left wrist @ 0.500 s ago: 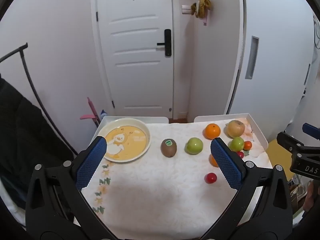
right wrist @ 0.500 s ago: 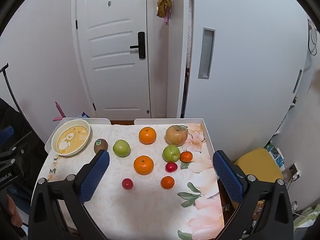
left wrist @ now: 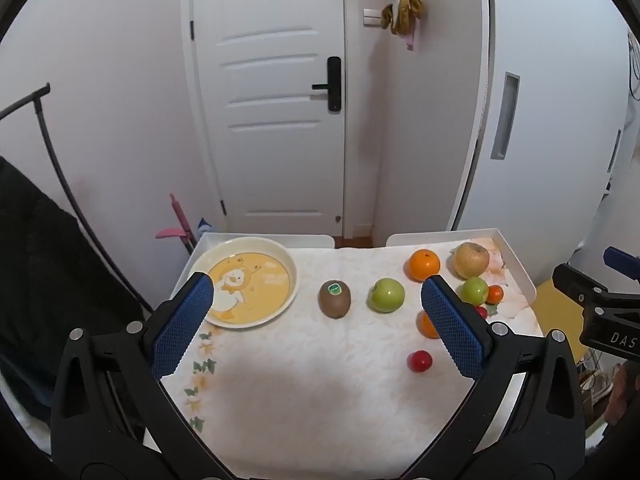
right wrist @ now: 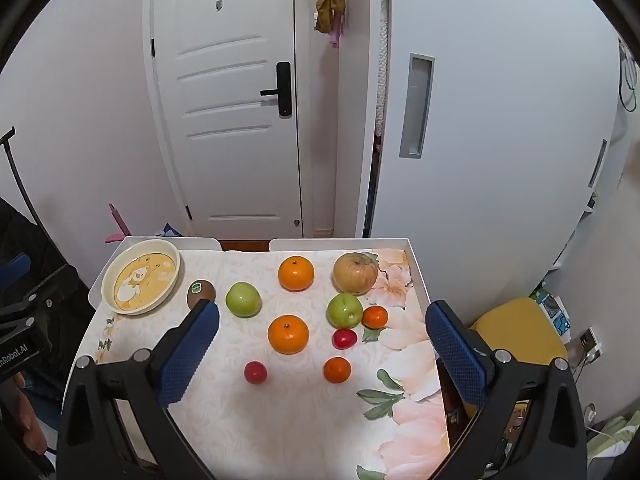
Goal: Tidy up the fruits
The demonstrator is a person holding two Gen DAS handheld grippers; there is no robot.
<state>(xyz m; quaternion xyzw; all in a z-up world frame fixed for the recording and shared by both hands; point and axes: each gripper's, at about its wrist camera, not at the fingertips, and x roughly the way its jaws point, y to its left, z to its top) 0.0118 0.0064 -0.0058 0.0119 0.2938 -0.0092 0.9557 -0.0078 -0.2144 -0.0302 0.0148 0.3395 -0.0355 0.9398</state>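
Observation:
A yellow duck plate (left wrist: 250,282) (right wrist: 141,281) sits empty at the table's far left. Beside it lie a kiwi (left wrist: 334,298) (right wrist: 200,291) and a green apple (left wrist: 387,295) (right wrist: 243,299). Further right are two oranges (right wrist: 296,273) (right wrist: 288,334), a yellow-brown apple (right wrist: 355,273), a second green apple (right wrist: 344,310), two small mandarins (right wrist: 375,317) (right wrist: 337,369) and two red cherry tomatoes (right wrist: 255,372) (right wrist: 344,338). My left gripper (left wrist: 318,324) is open and empty above the table's near left. My right gripper (right wrist: 322,350) is open and empty above the near right.
The table (right wrist: 280,420) has a floral cloth and a raised white rim (right wrist: 416,276). A white door (left wrist: 276,120) and wall stand behind it. A black rack (left wrist: 36,200) stands at the left, a yellow stool (right wrist: 520,328) at the right.
Both grippers have barely moved; the view is nearly the same. The fruits have not moved.

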